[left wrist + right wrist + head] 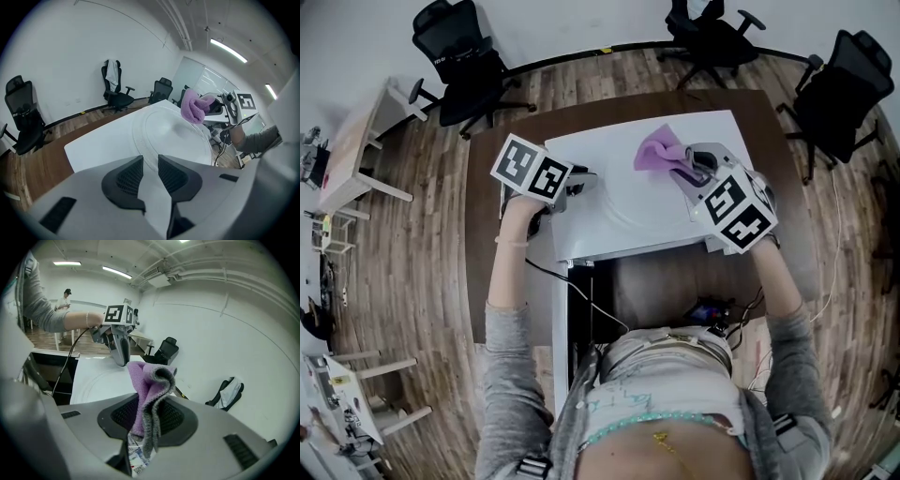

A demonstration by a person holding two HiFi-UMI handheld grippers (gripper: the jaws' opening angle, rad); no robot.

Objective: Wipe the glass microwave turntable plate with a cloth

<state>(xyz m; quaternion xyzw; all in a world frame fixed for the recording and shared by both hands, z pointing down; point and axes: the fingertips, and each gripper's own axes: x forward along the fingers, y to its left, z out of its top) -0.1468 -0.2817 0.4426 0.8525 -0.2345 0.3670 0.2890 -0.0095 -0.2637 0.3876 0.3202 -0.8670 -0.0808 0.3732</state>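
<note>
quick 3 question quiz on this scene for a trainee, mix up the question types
1. True or false: the right gripper is shut on the purple fleece cloth.
2. The clear round glass turntable plate lies on: A) the white tabletop; B) a metal sink; C) a blue tray.
3. Fill in: the jaws of the left gripper stand ____, with nothing gripped between them.

Key: 1 true; 2 A; 3 apart.

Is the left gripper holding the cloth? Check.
No, the cloth is clamped in the right gripper; the left gripper holds no cloth.
</note>
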